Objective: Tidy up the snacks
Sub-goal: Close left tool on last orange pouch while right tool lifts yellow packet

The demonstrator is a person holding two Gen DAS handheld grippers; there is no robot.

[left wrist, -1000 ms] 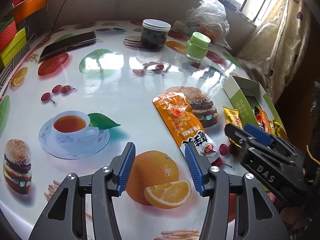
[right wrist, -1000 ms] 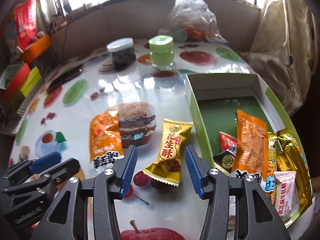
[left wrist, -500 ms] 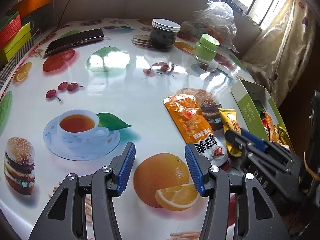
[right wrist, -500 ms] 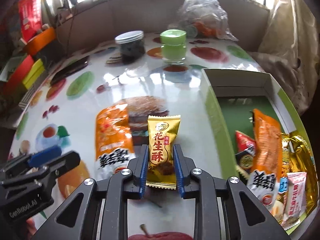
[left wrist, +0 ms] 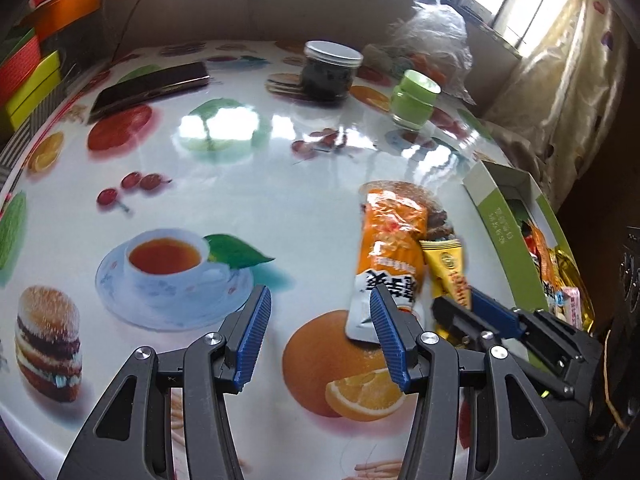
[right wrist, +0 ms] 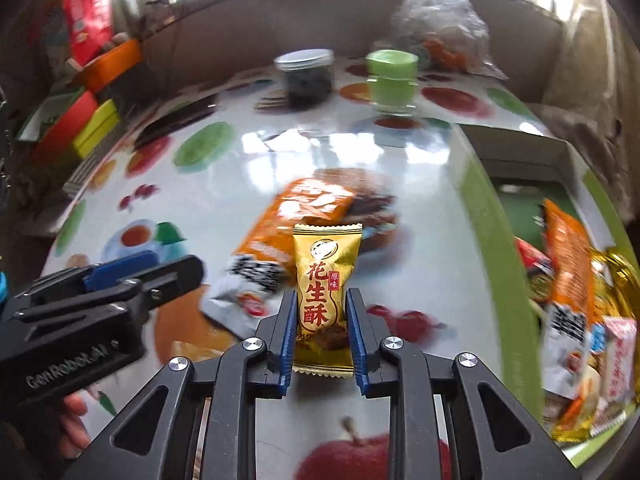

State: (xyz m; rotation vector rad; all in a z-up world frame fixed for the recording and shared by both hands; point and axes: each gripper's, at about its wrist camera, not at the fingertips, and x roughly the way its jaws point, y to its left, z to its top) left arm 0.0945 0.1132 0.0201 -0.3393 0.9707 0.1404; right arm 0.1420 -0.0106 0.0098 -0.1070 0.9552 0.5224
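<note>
The right claw is closed on the yellow peanut-candy packet, whose lower half is pinched between the blue pads while its upper half stands up ahead of them, clear of the tabletop. Whether the packet's lower edge touches the surface cannot be told. The left claw is held wide apart above the printed orange, with nothing between its pads. An orange snack pouch is seen lying flat on the tabletop just beside the yellow packet, its white end near the left claw's right finger. A green-sided box is set at the right edge of the tabletop, and several snack packets are piled in its near end. A dark jar and a green jar are placed at the far side.
</note>
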